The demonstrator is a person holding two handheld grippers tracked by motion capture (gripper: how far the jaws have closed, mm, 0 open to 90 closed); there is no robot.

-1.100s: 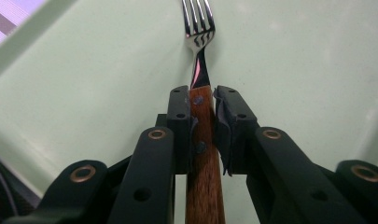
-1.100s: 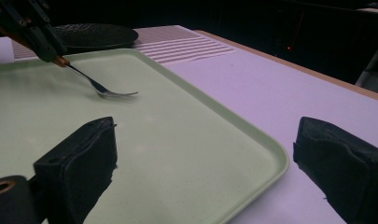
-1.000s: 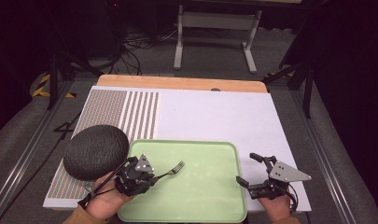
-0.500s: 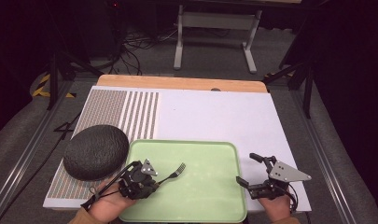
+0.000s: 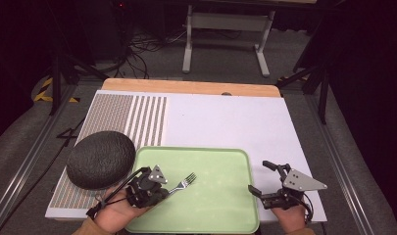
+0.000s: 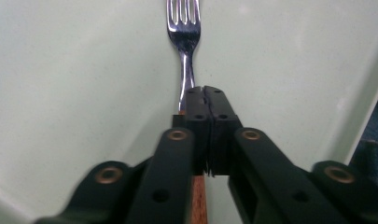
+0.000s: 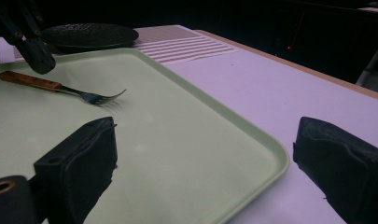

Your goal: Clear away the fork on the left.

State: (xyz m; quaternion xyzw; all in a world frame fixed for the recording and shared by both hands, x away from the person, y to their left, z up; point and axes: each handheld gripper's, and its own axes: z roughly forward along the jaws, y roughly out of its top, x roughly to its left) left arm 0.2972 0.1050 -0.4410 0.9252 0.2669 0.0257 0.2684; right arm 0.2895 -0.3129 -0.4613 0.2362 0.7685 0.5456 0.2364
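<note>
A fork (image 5: 184,182) with a wooden handle lies on the pale green tray (image 5: 220,205), tines pointing to the far right. My left gripper (image 5: 163,191) is over the handle with its jaws shut together. In the left gripper view the fork (image 6: 184,28) runs under the shut left gripper (image 6: 205,91). From the right gripper view the fork (image 7: 60,86) lies flat on the tray (image 7: 200,121), with the other gripper just above its handle. My right gripper (image 5: 260,177) is open at the tray's right rim, and this right gripper (image 7: 205,154) holds nothing.
A dark round textured plate (image 5: 100,159) sits on the mat to the left of the tray. The white mat (image 5: 225,122) has a striped and dotted patch (image 5: 132,117) at its left. Behind it is the wooden table edge (image 5: 186,86).
The left gripper has crept slightly toward the near edge and to the right along the fork handle. Fork and right gripper have stayed put.
</note>
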